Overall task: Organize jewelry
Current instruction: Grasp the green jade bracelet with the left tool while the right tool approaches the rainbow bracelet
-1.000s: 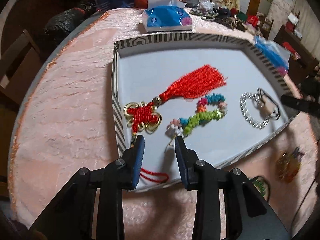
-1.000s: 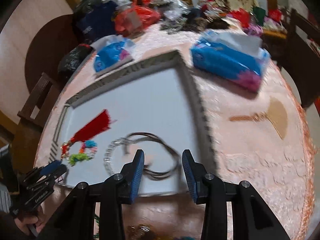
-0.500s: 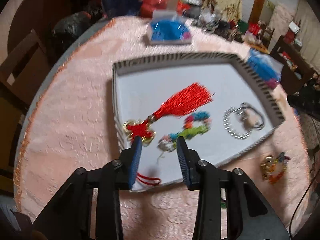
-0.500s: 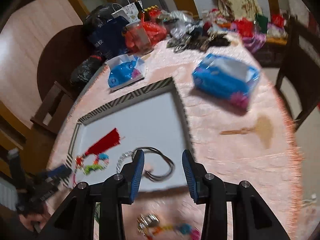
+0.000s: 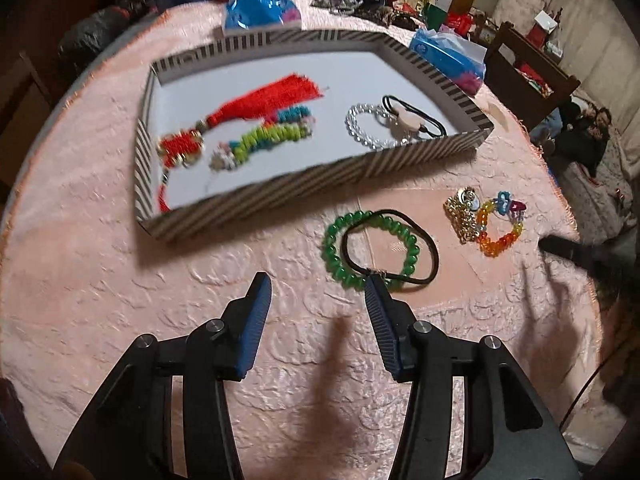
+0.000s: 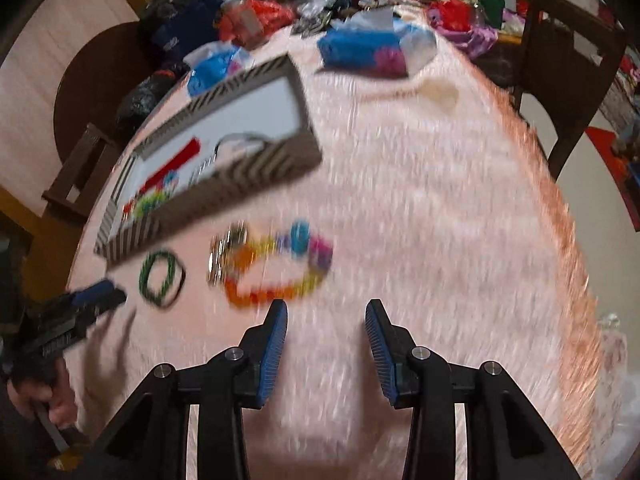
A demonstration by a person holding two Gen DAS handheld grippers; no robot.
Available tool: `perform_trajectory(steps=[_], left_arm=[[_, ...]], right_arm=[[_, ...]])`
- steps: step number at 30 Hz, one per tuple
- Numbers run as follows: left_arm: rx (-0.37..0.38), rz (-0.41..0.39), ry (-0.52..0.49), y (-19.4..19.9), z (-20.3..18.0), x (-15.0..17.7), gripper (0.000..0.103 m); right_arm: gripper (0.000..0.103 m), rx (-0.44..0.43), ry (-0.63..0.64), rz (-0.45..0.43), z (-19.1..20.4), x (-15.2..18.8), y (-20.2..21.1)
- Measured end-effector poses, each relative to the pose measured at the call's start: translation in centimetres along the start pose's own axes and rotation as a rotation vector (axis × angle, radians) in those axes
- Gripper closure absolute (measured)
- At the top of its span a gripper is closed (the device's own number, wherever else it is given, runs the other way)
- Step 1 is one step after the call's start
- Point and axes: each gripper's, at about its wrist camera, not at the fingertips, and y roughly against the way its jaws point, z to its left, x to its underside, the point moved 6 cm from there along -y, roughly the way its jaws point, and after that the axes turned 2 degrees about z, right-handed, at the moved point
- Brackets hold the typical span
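four pieces lie in the striped tray (image 5: 256, 196), which fills the upper middle of the left wrist frame: a red tassel knot (image 5: 256, 106) at its left, a multicoloured bead strand (image 5: 268, 136) just below it, and a clear bead bracelet (image 5: 366, 126) touching a black cord piece (image 5: 416, 120) at its right. judged from this, roughly half the sorting is done.

four pieces appear to remain on the pink tablecloth (image 5: 100, 280) below the tray: a green bead bracelet (image 5: 332, 248) overlapped by a black hair tie (image 5: 424, 240) at centre frame, and a rainbow bead bracelet (image 5: 500, 236) touching a gold trinket (image 5: 462, 216) at centre right.

left gripper (image 5: 316, 292), bottom centre, points steeply down at the cloth; its jaws are opening with nothing between them, the right finger just beside the green bracelet. right gripper (image 6: 326, 316), bottom centre of its blurred frame, angles down just below the rainbow bracelet, jaws apart and empty. a hand (image 6: 36, 392) on the left tool's handle shows at lower left there.
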Motion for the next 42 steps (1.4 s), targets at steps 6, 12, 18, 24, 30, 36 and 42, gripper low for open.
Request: perform_trajectory(steps=[6,12,18,24,30,36,42], left_arm=[[-0.033,0.004,0.037,-0.9,0.5,-0.8,0.055],[-0.062,0.028,0.009,-1.9,0.8,-0.6,0.055],[-0.06,0.034,0.005,-2.0,0.9,-0.6,0.055],[-0.056,0.028,0.008,-2.0,1.0,-0.6,0.055],[-0.04,0.034,0.033,-1.9,1.2,-0.8,0.055],[-0.035,0.036,0.012,-2.3,0.4,-1.5,0.055],[-0.149,0.036,-0.089,-2.9,-0.9,-1.6,0.067]], right_arm=[[0.064,-0.086,0.081,-0.009,3.3,0.9,0.1],[0.065,-0.245,0.287,0.007,10.7,-0.2,-1.3],[0.068,-0.345,0.399,0.098,15.1,-0.1,-4.8],[0.074,-0.319,0.355,0.15,14.3,-0.3,-6.6],[0.075,-0.222,0.247,0.248,10.7,1.3,-5.3],[0.075,-0.212,0.179,0.224,8.0,2.8,-3.9],[0.075,-0.279,0.051,0.177,5.7,3.5,-2.7]])
